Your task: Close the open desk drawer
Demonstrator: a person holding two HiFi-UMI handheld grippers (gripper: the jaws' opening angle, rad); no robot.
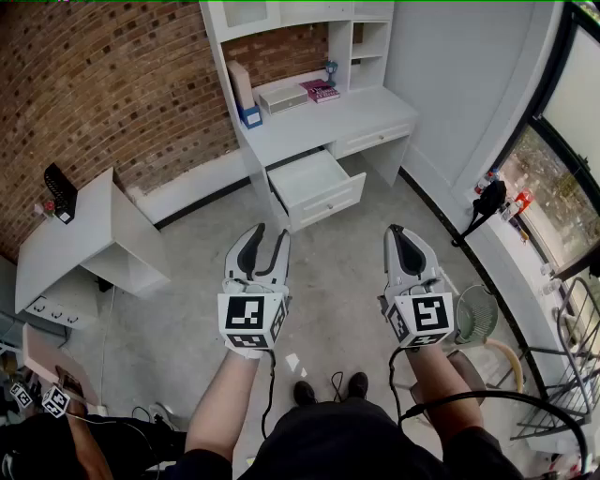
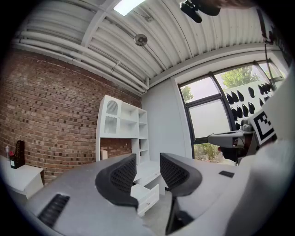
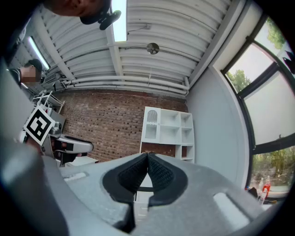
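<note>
Nearest you, both hands hold their tongs out about level over the grey floor (image 1: 187, 272), well short of the table. L tongs (image 1: 269, 234): jaws a little apart, nothing btwn them; its own view shows only the far-off drawer through the gap. R tongs (image 1: 397, 231): jaws pressed tip to tip, holding nothing. Past them comes a bare stretch of floor, then the open drawer (image 1: 330, 204). It's ahead, roughly btwn the two tongs, pulled out toward you from under the left part of the white table (image 1: 319, 127). Just right of it a 2nd drawer (image 1: 375, 139) sits flush w/ the table front. On the tabletop, left to right: a blue-and-white box (image 1: 249, 114), a grey box (image 1: 283, 98) and a pink book (image 1: 321, 91). White shelves (image 1: 281, 17) rise above, against the brick wall (image 1: 112, 75). A small white table (image 1: 70, 239) stands far left, and a window (image 1: 562, 178) is on the right.
</note>
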